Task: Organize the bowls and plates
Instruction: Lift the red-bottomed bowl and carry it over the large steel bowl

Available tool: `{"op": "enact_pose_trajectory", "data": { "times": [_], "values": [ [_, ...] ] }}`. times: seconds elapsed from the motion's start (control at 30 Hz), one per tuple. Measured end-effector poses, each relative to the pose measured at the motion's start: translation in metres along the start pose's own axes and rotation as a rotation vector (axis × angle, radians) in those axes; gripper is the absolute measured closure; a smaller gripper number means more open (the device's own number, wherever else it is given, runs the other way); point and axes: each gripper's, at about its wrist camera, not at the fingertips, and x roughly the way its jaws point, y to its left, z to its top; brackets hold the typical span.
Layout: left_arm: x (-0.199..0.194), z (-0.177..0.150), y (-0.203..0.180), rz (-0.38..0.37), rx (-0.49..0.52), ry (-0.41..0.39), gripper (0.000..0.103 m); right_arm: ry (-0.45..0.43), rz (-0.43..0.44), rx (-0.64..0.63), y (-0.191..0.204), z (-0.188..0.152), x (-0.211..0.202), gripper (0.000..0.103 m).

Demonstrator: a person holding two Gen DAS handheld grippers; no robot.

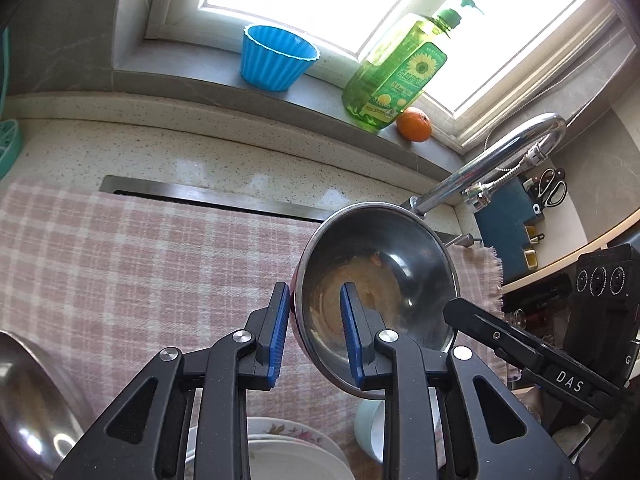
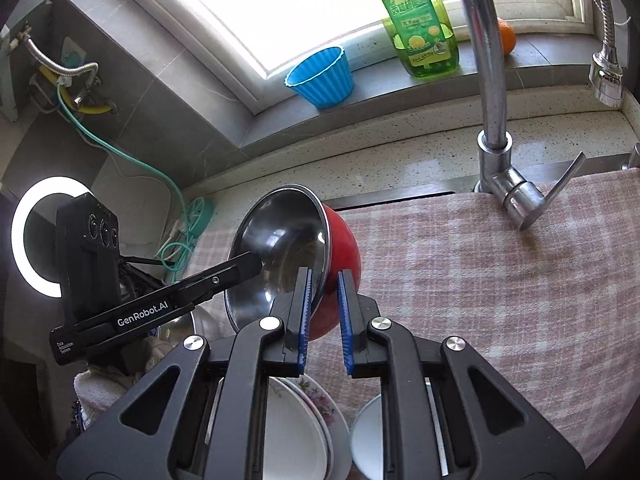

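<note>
A bowl, steel inside and red outside (image 1: 380, 276), is held tilted in the air above a pink checked cloth (image 1: 140, 264). My left gripper (image 1: 314, 312) is shut on its rim, one blue pad inside and one outside. My right gripper (image 2: 325, 300) is shut on the rim of the same bowl (image 2: 280, 248) from the other side. Below the grippers lie floral plates (image 2: 316, 404) and a pale bowl (image 2: 370, 440). Each gripper's finger shows in the other's view.
A steel bowl (image 1: 28, 396) sits at lower left. A chrome faucet (image 2: 492, 120) stands behind the cloth. On the window sill are a blue cup (image 1: 276, 58), a green soap bottle (image 1: 394, 76) and an orange (image 1: 414, 125). A ring light (image 2: 38, 236) glows at left.
</note>
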Motion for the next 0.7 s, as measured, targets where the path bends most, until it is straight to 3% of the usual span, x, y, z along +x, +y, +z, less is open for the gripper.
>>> {"op": "enact_pose_trajectory", "data": {
  "times": [0.23,0.7],
  "values": [
    [-0.050,-0.009,0.023,0.006,-0.028,-0.066,0.079,0.010,0.059,-0.053,0.045,-0.011,0.000,0.090],
    [-0.123,-0.037,0.081,0.072,-0.115,-0.155,0.079,0.110,0.143,-0.157,0.125,-0.039,0.038,0.090]
  ]
}}
